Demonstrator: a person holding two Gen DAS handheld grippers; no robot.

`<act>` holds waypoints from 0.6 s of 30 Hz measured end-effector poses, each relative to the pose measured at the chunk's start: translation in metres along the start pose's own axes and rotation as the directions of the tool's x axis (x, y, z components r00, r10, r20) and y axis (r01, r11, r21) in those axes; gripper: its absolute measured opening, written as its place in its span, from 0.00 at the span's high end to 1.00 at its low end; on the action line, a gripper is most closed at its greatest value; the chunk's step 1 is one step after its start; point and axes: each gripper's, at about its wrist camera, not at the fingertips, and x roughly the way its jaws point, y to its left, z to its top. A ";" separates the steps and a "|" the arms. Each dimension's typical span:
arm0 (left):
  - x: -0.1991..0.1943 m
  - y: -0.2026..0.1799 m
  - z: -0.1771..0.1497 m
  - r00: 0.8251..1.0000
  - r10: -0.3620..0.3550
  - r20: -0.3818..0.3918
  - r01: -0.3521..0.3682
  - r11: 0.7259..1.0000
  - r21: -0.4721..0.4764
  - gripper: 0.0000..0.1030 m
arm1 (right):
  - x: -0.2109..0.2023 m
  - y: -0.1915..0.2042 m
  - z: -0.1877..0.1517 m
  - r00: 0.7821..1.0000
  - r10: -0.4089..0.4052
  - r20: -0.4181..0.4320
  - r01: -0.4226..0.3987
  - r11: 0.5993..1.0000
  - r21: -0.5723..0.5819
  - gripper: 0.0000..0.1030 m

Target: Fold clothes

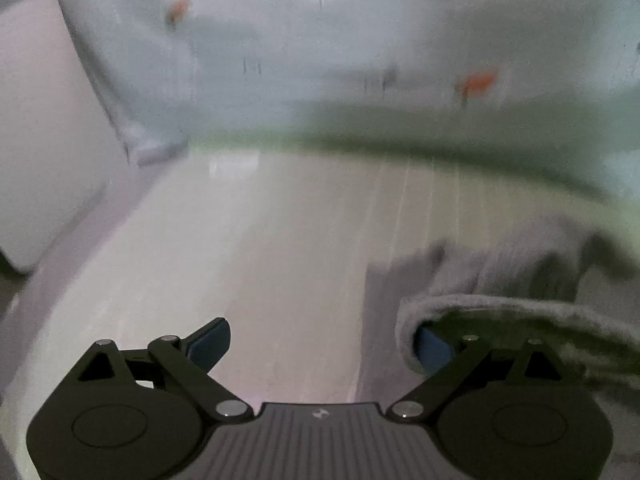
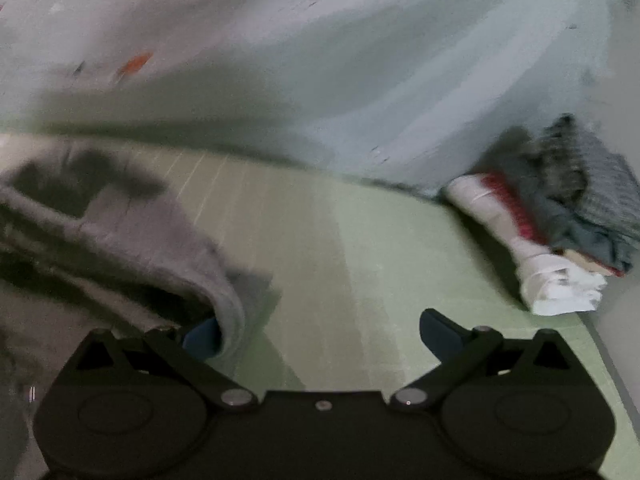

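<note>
Both views are smearing with motion blur, so fine detail is hard to read. The left tool (image 1: 322,346) is standing wide open over the pale striped surface (image 1: 280,248), which could be a table or a bed; its left blue pad is showing bare, while its right pad is tucking into the rolled hem of a grey garment (image 1: 520,280) that is bunching at the near right of that view. Whether the fabric is merely draping over that finger or catching on it, I cannot tell; nothing is sitting between the two pads. In the right wrist view the right tool (image 2: 320,334) is likewise gaping wide, its right finger bare above the greenish sheet (image 2: 360,260) and its left pad hiding under the edge of the same grey garment (image 2: 132,232), which is lying crumpled at the left. A stack of folded clothes (image 2: 560,216), white and red below and dark checked on top, is resting at the far right against a pale wall (image 2: 360,60) with small orange marks.
</note>
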 end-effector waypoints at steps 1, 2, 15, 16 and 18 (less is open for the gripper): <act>0.004 0.001 -0.003 0.999 -0.003 -0.045 0.003 1.000 -0.009 0.07 | -0.001 0.002 -0.002 1.000 0.019 -0.007 -0.019 1.000 -0.010 0.00; 0.007 0.001 -0.007 0.996 -0.007 -0.090 0.006 1.000 -0.018 0.07 | -0.004 0.003 -0.002 0.999 0.042 -0.002 -0.042 0.999 -0.009 0.00; -0.023 0.014 0.001 0.947 -0.319 0.036 0.321 0.942 -0.095 0.04 | -0.016 0.010 0.008 0.985 0.163 0.049 -0.167 0.982 0.090 0.00; -0.021 0.012 0.002 0.952 -0.304 0.040 0.306 0.947 -0.100 0.04 | -0.013 0.008 0.008 0.987 0.157 0.047 -0.161 0.981 0.110 0.00; -0.010 0.009 0.004 0.960 -0.280 0.019 0.280 0.954 -0.103 0.04 | -0.003 0.007 0.006 0.990 0.143 0.007 -0.143 0.982 0.126 0.00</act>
